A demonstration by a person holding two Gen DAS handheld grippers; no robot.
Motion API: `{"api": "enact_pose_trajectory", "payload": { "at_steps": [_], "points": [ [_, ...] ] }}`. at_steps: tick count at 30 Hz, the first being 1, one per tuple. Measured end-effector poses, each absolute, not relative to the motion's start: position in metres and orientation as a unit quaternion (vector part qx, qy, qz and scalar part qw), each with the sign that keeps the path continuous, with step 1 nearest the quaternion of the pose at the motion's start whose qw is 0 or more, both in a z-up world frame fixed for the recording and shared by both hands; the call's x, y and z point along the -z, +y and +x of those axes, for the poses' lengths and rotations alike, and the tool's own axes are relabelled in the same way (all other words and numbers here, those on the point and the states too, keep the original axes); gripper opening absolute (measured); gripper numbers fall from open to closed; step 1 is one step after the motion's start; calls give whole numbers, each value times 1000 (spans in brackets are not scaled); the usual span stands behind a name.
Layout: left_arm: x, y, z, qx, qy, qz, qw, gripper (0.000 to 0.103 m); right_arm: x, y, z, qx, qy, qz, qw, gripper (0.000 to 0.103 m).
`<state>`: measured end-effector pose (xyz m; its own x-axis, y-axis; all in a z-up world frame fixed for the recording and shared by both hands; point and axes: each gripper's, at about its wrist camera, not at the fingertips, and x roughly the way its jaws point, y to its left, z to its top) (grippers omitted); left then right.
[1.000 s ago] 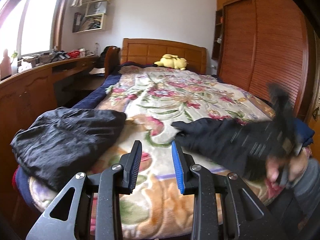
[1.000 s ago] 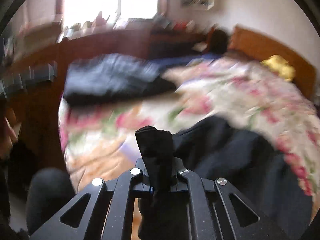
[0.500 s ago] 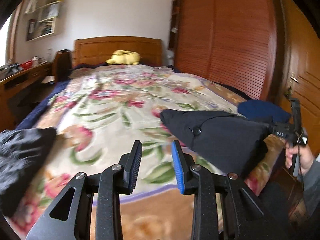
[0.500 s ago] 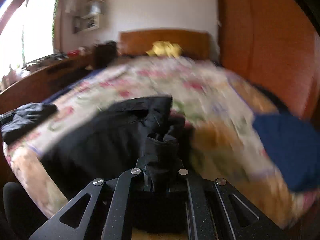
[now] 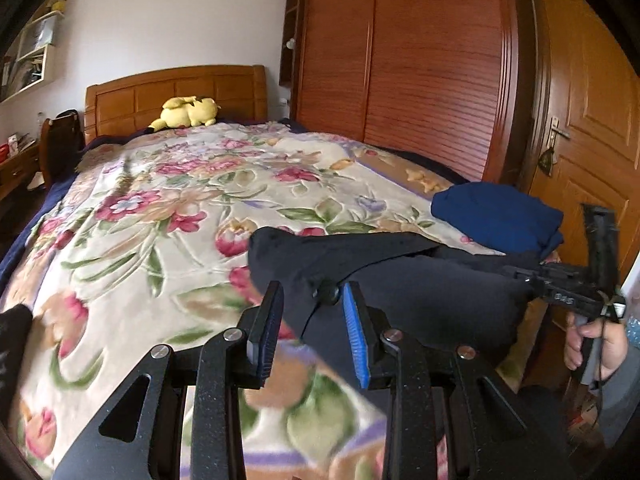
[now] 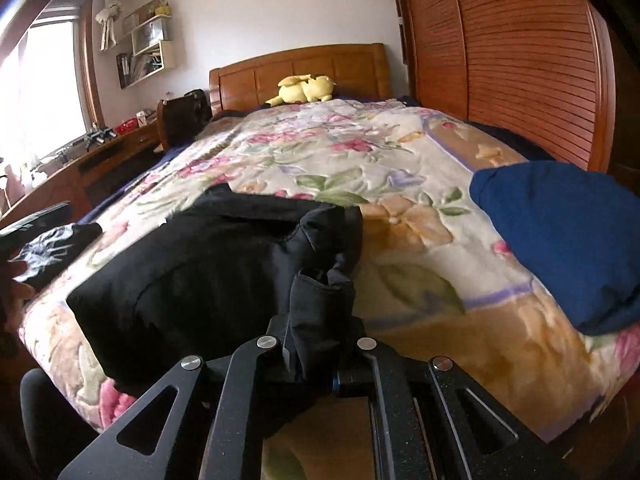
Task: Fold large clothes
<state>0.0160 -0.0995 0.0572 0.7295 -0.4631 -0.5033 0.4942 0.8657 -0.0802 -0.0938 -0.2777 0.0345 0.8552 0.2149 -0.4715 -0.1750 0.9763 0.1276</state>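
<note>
A black garment (image 5: 400,280) lies folded on the floral bedspread (image 5: 168,208) near the bed's front right. My left gripper (image 5: 312,332) is open just short of the garment's buttoned edge, and its blue pads touch nothing. My right gripper (image 6: 320,336) has a bunched end of the same black garment (image 6: 192,264) between its jaws, which are opening. In the left wrist view the right gripper (image 5: 524,272) sits at the garment's right end, held by a hand (image 5: 596,344).
A folded dark blue garment (image 6: 560,240) lies at the bed's right edge. Another black garment (image 6: 56,244) lies at the near left. A yellow plush toy (image 5: 186,112) rests by the headboard. A slatted wardrobe (image 5: 420,80) and a door (image 5: 592,120) stand on the right, and a desk (image 6: 100,152) on the left.
The left wrist view swung right, sliding the left black pile to the frame's edge. The right gripper carried the garment's end from left to right across the bed, then slowed.
</note>
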Motion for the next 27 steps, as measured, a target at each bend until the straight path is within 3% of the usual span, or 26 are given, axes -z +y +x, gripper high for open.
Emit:
{"api": "enact_pose_trajectory", "payload": {
  "at_steps": [2, 5, 6, 13, 23, 27],
  "points": [
    [-54, -108, 27, 257, 267, 36, 928, 32, -32, -281, -90, -97, 239, 34, 966, 24],
    [-52, -118, 36, 265, 267, 39, 926, 32, -39, -277, -92, -78, 213, 13, 974, 53],
    [-52, -120, 38, 268, 266, 39, 925, 32, -43, -276, -95, -78, 206, 9, 975, 56],
    [-35, -136, 40, 297, 283, 32, 911, 32, -54, -256, -106, -112, 205, -6, 972, 57],
    [-3, -139, 21, 309, 326, 65, 891, 32, 8, -257, -83, -96, 302, 19, 948, 58],
    [1, -123, 23, 289, 323, 51, 900, 32, 22, -272, -85, -70, 316, 25, 946, 65]
  ]
}}
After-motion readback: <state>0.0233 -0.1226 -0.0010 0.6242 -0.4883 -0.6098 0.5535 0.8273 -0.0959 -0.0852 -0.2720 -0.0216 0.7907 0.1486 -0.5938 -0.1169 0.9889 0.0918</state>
